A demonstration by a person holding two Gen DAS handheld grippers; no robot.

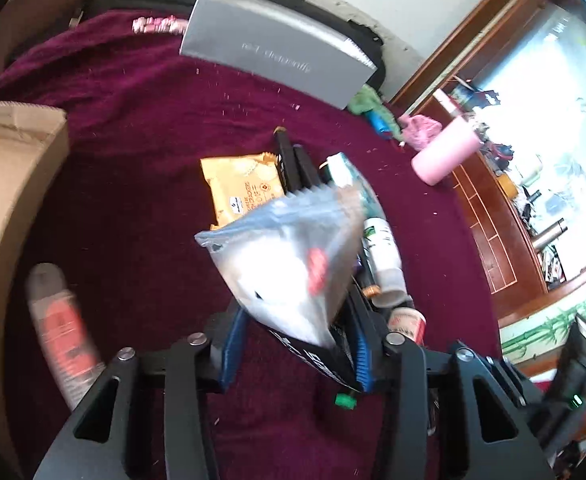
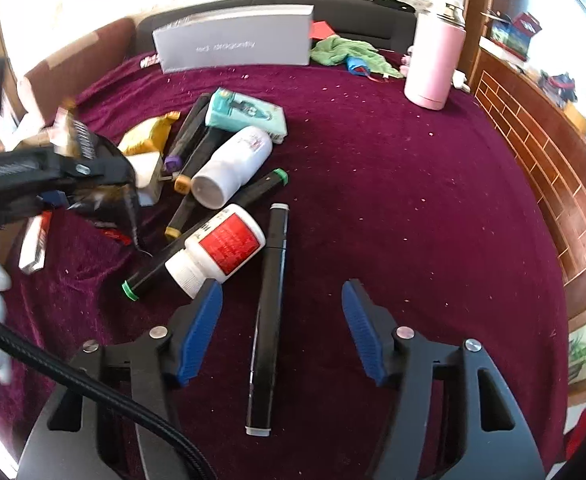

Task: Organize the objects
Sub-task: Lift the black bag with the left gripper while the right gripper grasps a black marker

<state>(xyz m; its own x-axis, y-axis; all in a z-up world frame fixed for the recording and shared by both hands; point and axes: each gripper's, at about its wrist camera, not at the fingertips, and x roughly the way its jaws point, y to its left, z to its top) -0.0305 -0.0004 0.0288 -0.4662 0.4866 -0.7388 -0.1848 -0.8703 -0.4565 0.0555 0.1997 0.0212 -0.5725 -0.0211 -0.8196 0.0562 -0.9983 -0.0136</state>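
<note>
Left gripper [image 1: 293, 354] pinching a floppy foil packet [image 1: 293, 264] low: could slip. Right gripper [image 2: 281, 332] wide around black marker [image 2: 269, 312]: might roll.

Readable print: one brand on the grey box, little else.

The grey box [image 2: 235, 42], standing far beyond the right gripper's blue fingers [image 2: 197, 336], carries pale lettering that reads "red dragonfly"; in the left wrist view the same box [image 1: 281, 54] shows the words only smeared. The white bottle [image 2: 217, 246] just ahead of the right gripper's left finger bears a red label with rows of white characters too small to make out. The yellow snack packet [image 1: 241, 190], ahead of the left gripper's fingers past the pouch, has a line of dark print along its edge, too blurred to read. The pouch [image 1: 289, 264] held between those fingers shows a red mark, unreadable.
</note>
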